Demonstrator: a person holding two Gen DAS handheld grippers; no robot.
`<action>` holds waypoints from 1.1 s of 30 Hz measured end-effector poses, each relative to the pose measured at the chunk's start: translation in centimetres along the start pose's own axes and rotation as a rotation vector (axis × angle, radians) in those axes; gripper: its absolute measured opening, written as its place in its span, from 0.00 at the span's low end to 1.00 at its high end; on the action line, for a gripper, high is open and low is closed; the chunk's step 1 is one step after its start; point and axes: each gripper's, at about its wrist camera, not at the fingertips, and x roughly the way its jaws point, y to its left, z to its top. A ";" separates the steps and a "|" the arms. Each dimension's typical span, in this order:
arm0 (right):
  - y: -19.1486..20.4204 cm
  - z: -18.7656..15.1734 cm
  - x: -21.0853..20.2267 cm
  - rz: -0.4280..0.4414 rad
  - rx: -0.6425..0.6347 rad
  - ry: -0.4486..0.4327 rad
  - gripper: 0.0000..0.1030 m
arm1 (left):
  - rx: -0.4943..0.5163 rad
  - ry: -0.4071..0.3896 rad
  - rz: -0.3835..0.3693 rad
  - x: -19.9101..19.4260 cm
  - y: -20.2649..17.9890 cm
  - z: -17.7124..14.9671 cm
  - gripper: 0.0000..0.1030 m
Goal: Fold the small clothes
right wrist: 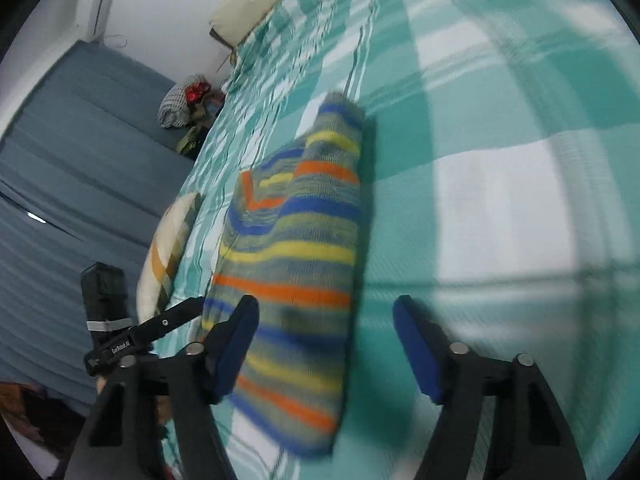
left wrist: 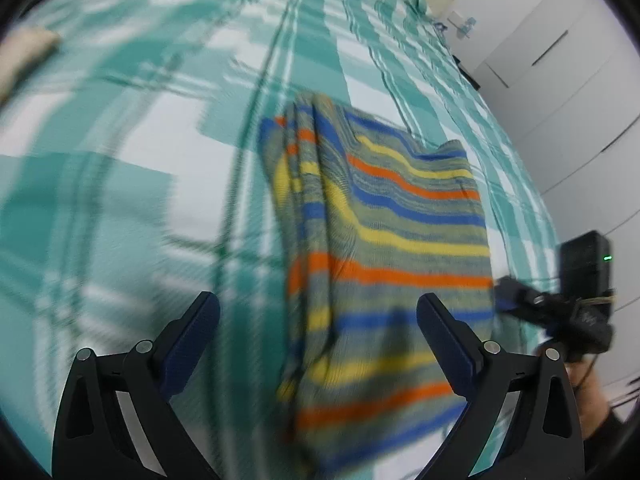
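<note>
Sweater (left wrist: 384,248) first, from the left wrist view: the striped knit lies folded lengthwise on the checked bedsheet (left wrist: 120,184), its doubled left side bunched into a thick ridge. The left gripper (left wrist: 318,312) hovers over the near end with its fingers spread and nothing between them. The risk, as I judge it, is that loose ridge — a careless pinch could lift only 1 layer and drag the fold apart. Open sheet lies wide to the left; on the right the bed edge is near, with a white cabinet (left wrist: 560,60) beyond.

From the right wrist view, the right gripper (right wrist: 326,320) is released too, its left pad over the sweater's (right wrist: 296,248) near end, its right pad over bare sheet (right wrist: 500,200). A cushion (right wrist: 168,248) sits just beside the far long edge — a wide sweep could snag it.
</note>
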 end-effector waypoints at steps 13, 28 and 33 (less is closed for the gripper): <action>7.3 2.2 0.3 -0.063 -0.266 -0.095 0.22 | 0.149 -0.139 0.017 -2.2 -8.4 1.6 0.12; -2.6 -2.7 -12.6 -0.587 -0.189 -0.121 0.84 | 0.201 -0.092 0.248 -0.3 -12.4 -9.7 0.79; -0.4 -11.4 -15.8 -0.681 -0.263 -0.150 1.00 | 0.244 -0.184 0.325 -4.1 -13.7 -18.0 0.98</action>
